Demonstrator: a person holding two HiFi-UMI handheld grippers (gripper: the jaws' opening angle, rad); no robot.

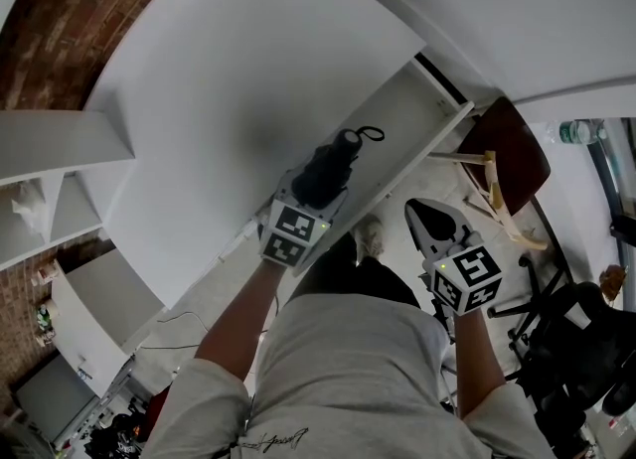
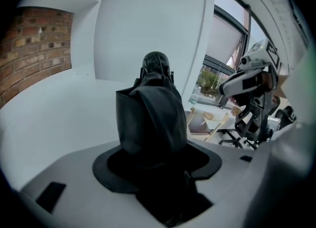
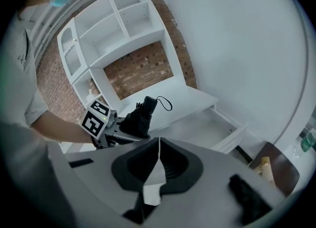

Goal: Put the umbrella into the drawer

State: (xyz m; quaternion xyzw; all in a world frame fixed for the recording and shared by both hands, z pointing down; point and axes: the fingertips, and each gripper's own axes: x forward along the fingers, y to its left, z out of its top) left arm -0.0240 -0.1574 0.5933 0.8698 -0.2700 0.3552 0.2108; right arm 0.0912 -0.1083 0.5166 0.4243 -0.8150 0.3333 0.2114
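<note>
The folded black umbrella (image 1: 331, 164), wrist strap at its far end, sits between the jaws of my left gripper (image 1: 316, 187), which is shut on it. It hangs above the open white drawer (image 1: 409, 117), tilted downward. In the left gripper view the umbrella (image 2: 150, 116) fills the middle and hides the jaw tips. My right gripper (image 1: 429, 221) is held to the right, in front of the drawer's front panel, shut with nothing in it (image 3: 157, 159). From the right gripper view I see the umbrella (image 3: 141, 115) over the drawer (image 3: 210, 126), carried by the left gripper (image 3: 123, 131).
A brown chair seat (image 1: 509, 149) with wooden legs stands right of the drawer. White cabinet top (image 1: 248, 79) lies behind it. White shelves (image 1: 55, 184) and a brick wall are at the left. A black office chair (image 1: 566, 348) is at the lower right.
</note>
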